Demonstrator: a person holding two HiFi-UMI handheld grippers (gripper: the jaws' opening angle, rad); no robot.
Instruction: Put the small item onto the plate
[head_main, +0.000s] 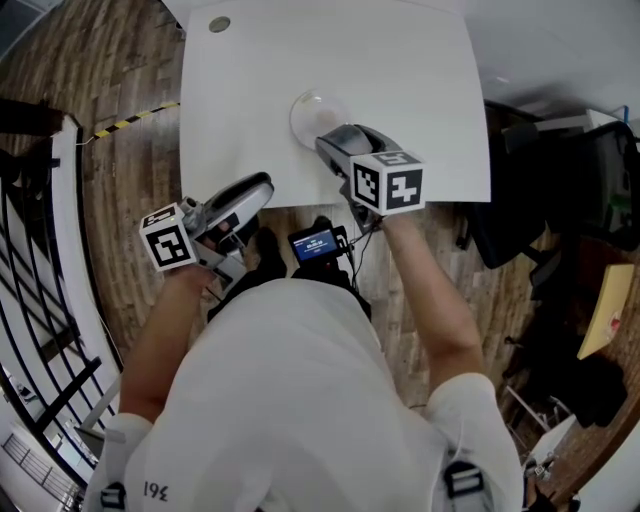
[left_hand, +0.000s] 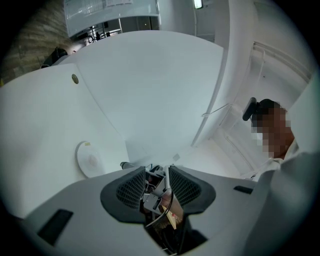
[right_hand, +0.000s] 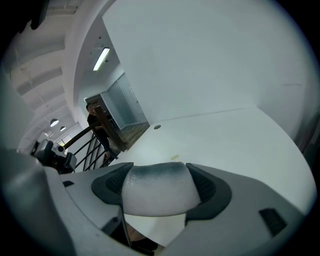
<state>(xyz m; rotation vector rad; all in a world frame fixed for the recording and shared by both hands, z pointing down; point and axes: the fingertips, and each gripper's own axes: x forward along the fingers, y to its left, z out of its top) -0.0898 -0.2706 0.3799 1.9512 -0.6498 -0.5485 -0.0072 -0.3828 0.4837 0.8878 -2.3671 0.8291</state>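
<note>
Saw right gripper (head_main: 330, 148) clamped on the small item (right_hand: 157, 187), a pale rounded lump darker grey on top, filling the gap between both pads; found it poised at the near edge of the plate (head_main: 305, 112) on the white table (head_main: 400, 80); could not tell whether item and plate touched; noted left gripper (head_main: 258, 190) held back at the table's near edge, well apart from the plate, jaws slightly parted and gripping nothing; spotted plate lying flat, to the left in the left gripper view.
</note>
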